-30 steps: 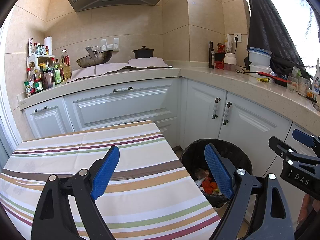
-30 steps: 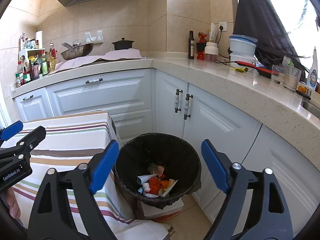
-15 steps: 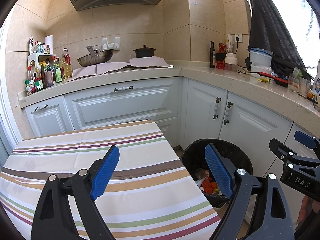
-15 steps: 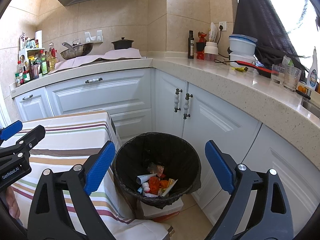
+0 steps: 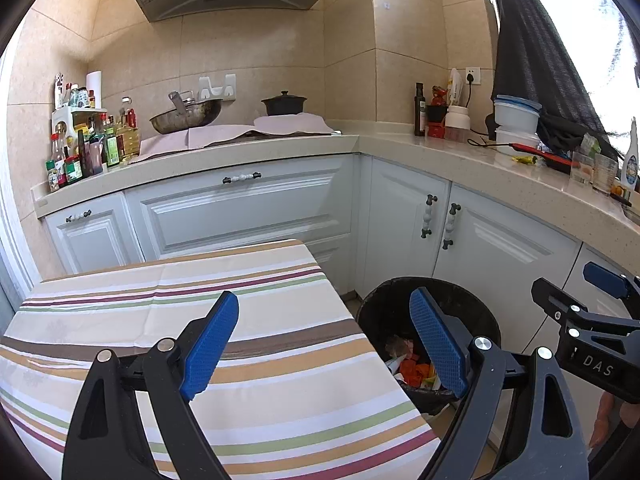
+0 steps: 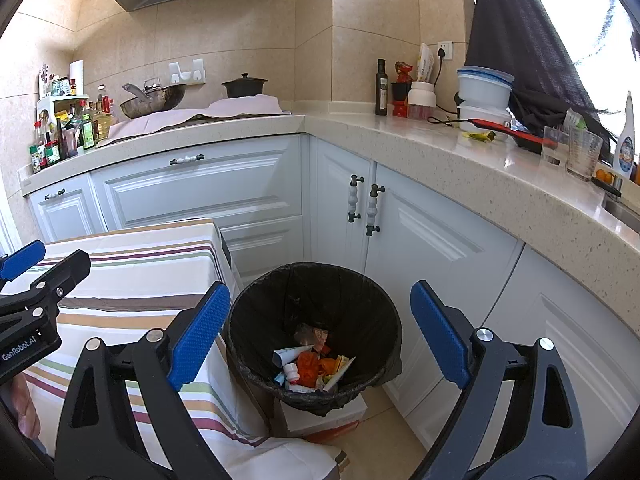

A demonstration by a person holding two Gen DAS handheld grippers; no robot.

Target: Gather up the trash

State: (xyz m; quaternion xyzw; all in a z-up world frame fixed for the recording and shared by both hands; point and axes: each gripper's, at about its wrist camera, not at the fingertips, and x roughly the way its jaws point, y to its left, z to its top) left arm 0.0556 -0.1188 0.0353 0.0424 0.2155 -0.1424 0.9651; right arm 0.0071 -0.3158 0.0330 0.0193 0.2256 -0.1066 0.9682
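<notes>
A round trash bin with a black liner (image 6: 376,300) stands on the floor between the table and the corner cabinets; it also shows in the left wrist view (image 5: 372,312). Inside lie orange scraps, a white tube and wrappers (image 6: 312,364). My right gripper (image 6: 320,334) is open and empty, held above the bin. My left gripper (image 5: 324,344) is open and empty over the right edge of the striped tablecloth table (image 5: 120,316). No trash shows on the table.
White cabinets (image 6: 432,240) and a beige countertop (image 6: 460,160) wrap the corner behind the bin. A wok (image 5: 186,118), a black pot (image 5: 284,104), bottles (image 5: 92,148) and containers (image 6: 484,92) sit on the counter. A box (image 6: 332,420) lies under the bin.
My right gripper's jaws have opened a little wider. Both grippers have otherwise stayed almost still.
</notes>
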